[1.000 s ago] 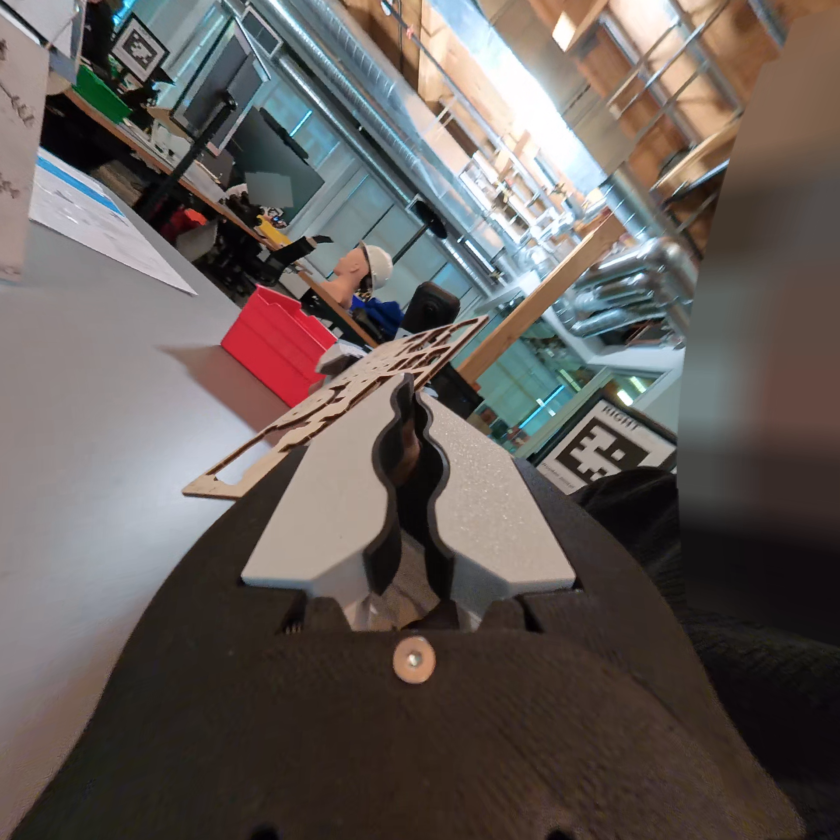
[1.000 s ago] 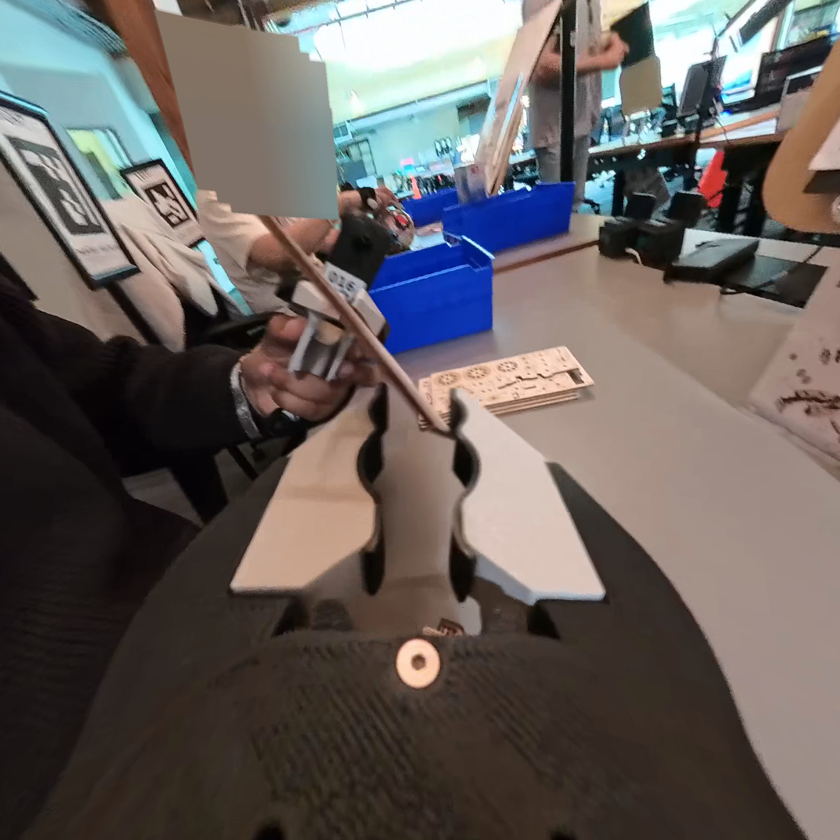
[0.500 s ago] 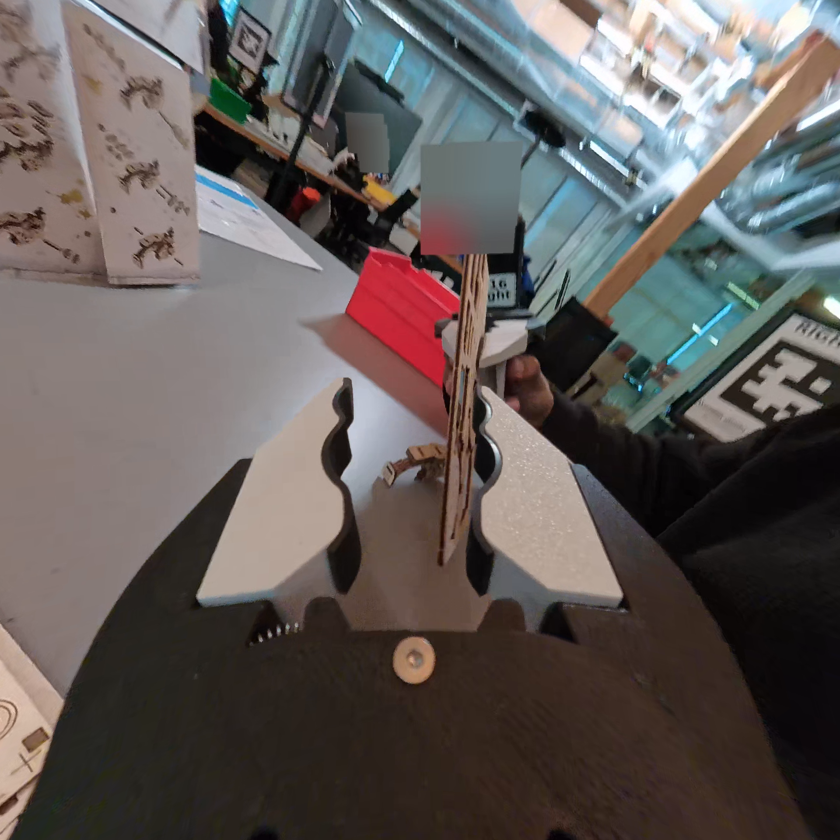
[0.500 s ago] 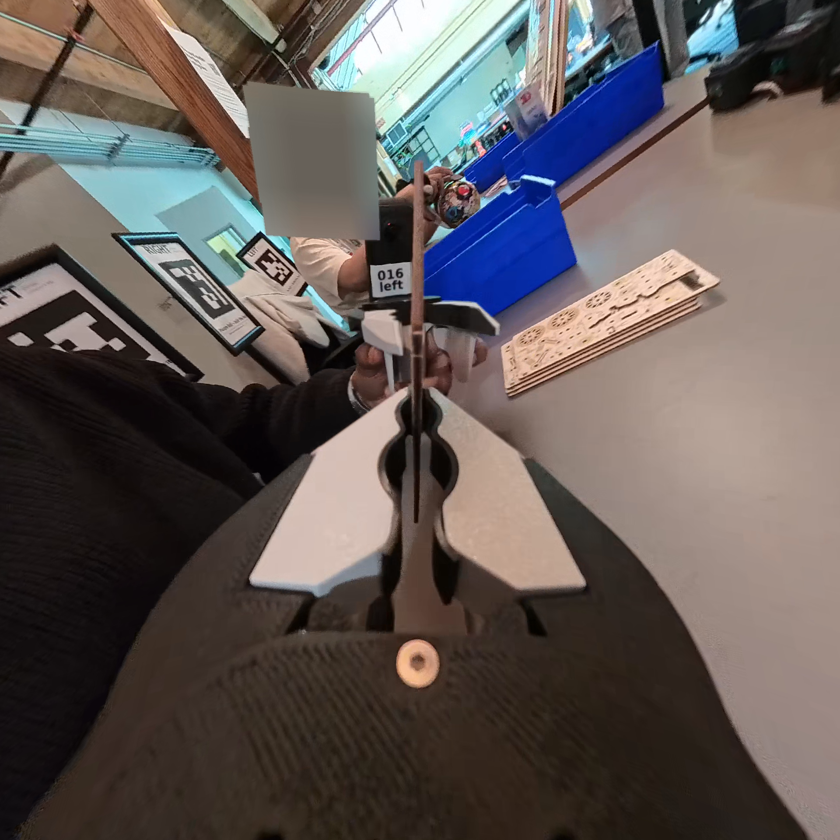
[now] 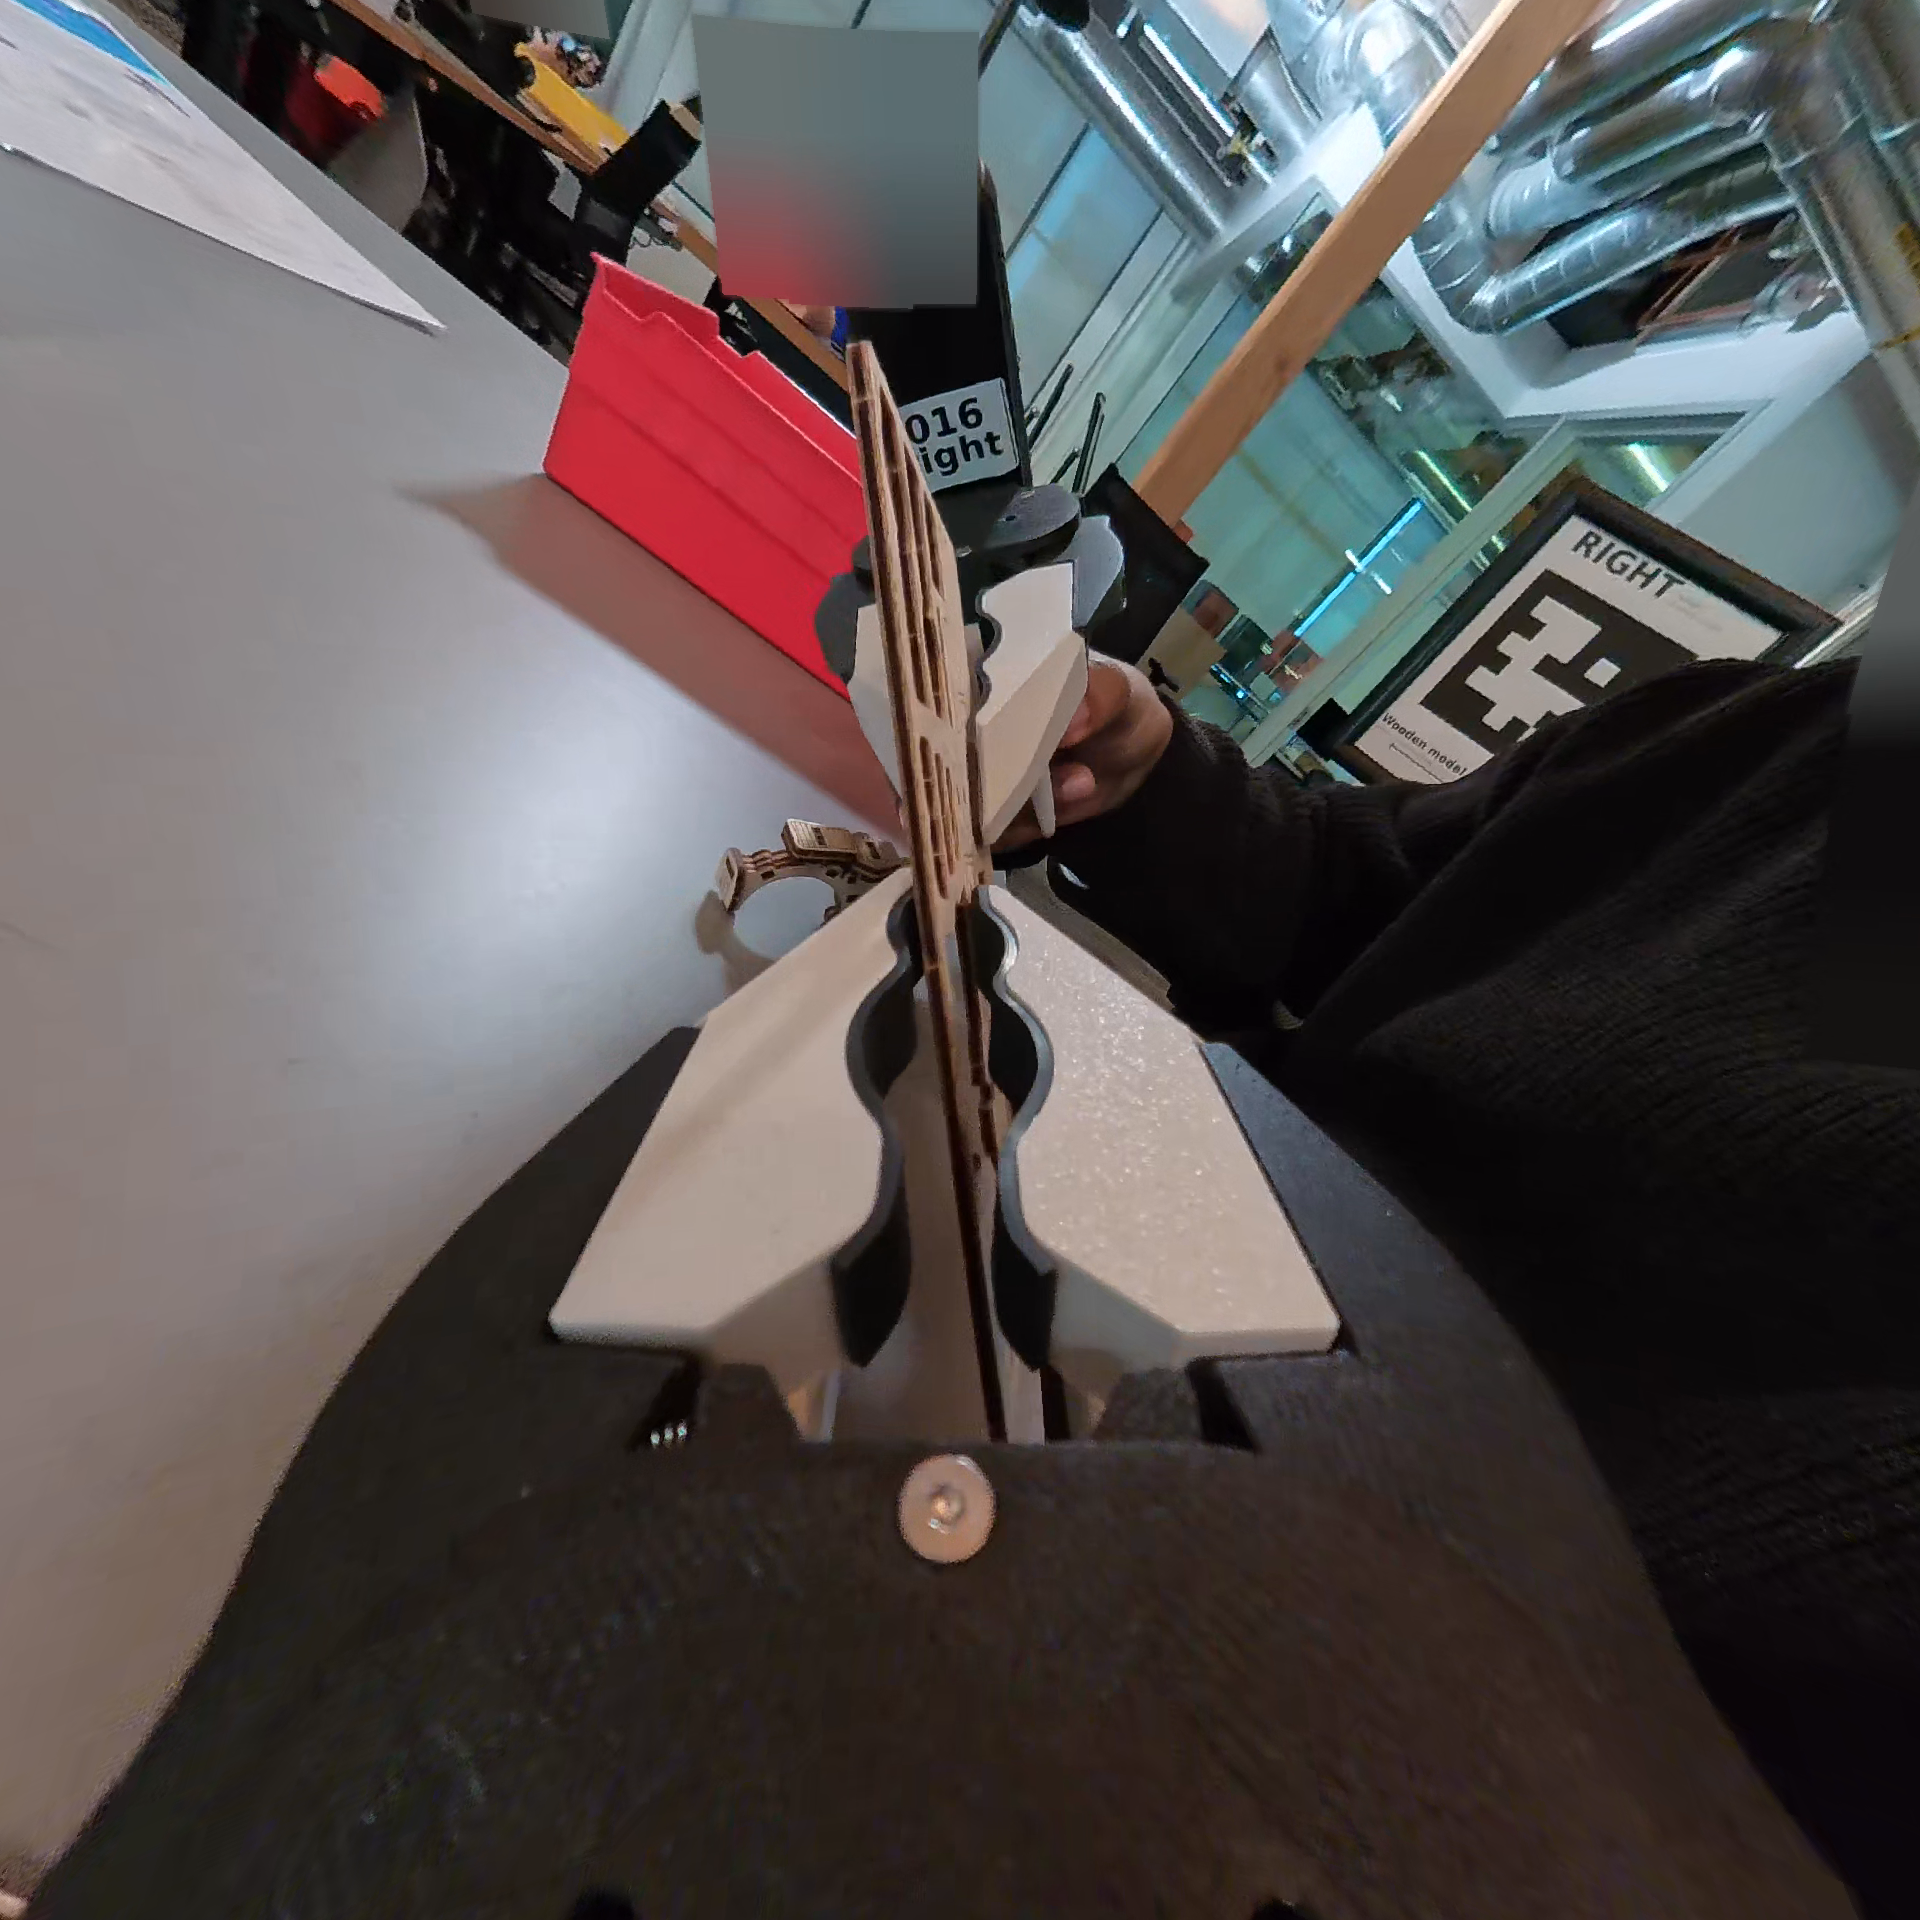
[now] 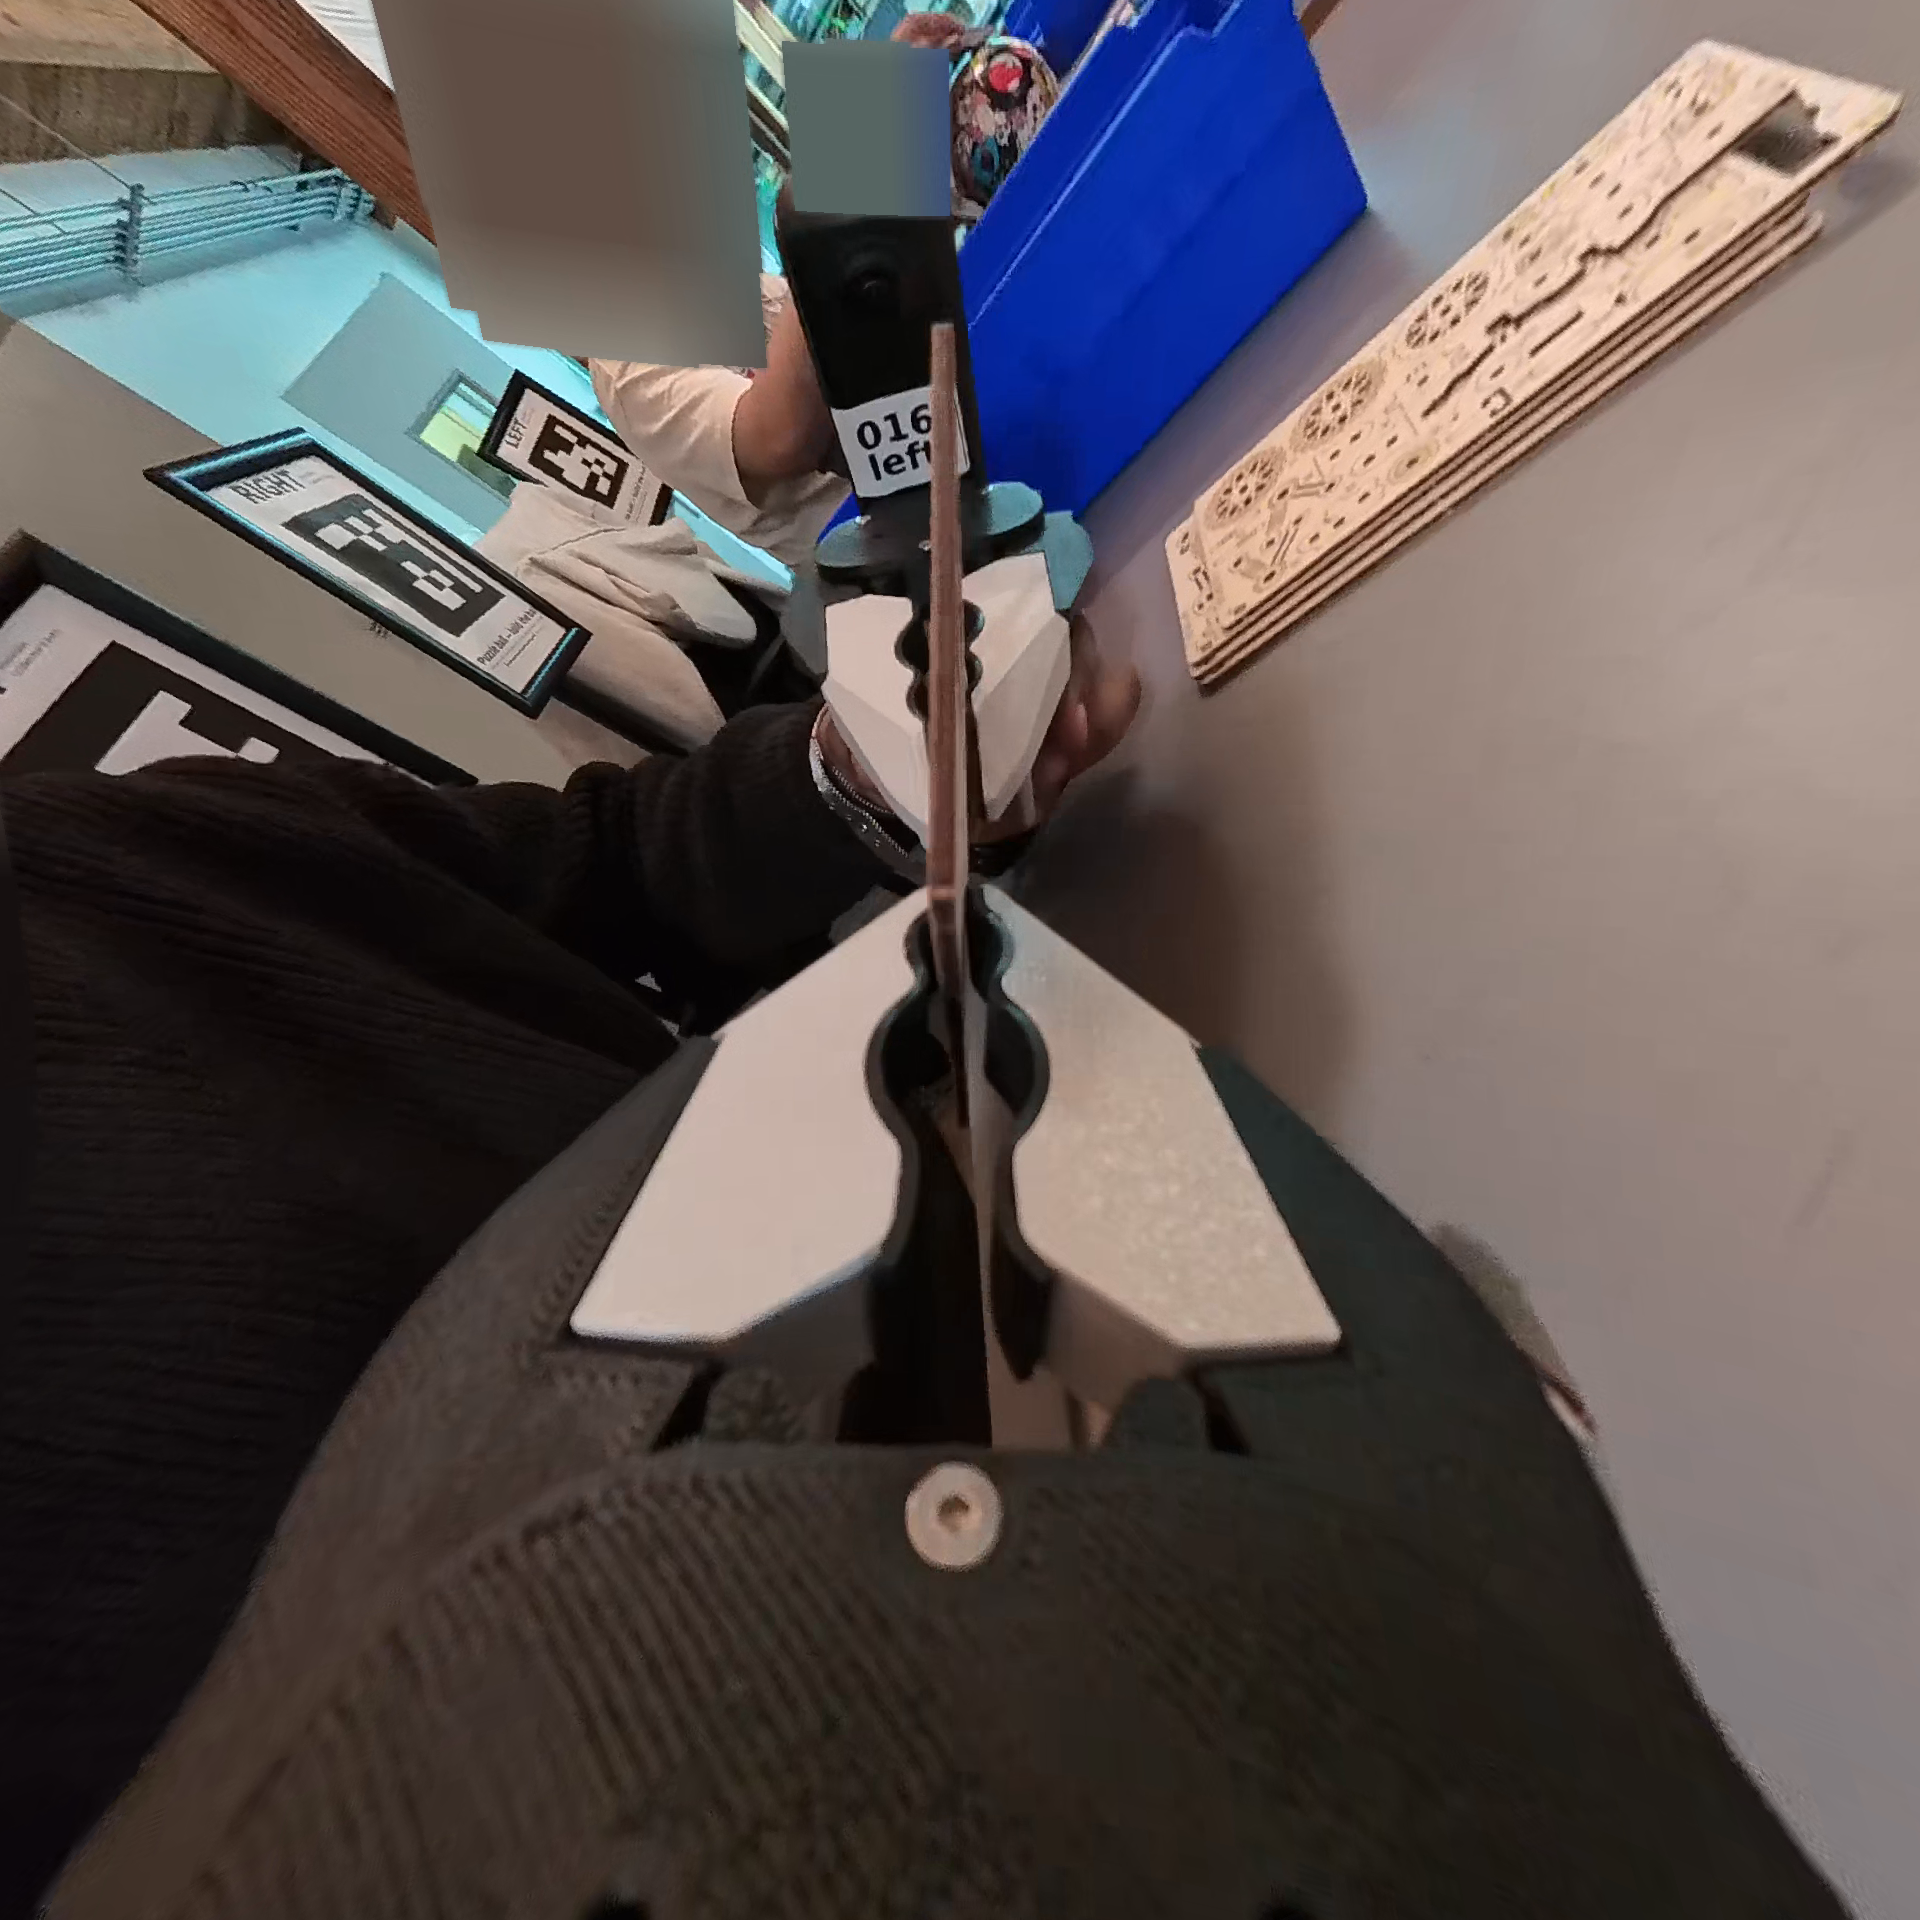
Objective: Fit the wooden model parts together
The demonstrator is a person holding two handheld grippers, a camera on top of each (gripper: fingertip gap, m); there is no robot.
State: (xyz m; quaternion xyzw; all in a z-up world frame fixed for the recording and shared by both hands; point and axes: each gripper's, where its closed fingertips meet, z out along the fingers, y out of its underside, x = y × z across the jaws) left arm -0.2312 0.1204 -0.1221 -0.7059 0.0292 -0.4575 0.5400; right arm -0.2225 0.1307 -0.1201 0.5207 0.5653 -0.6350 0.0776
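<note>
Left wrist view: we see our left gripper (image 5: 951,914) and right gripper (image 5: 961,717) both clamped on one upright wooden sheet (image 5: 928,665), red bin (image 5: 696,488) at eleven o'clock.

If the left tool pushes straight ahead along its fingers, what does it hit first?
Probably the right tool, facing it just ahead. Both are shut on the same wooden parts sheet, which bridges them. Depth is hard to judge; the curved wooden piece lies lower-left.

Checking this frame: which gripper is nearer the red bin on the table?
Right. The right gripper sits just in front of the red bin, clamping one end of the wooden sheet; the left gripper clamps the opposite end, farther from the bin.
</note>
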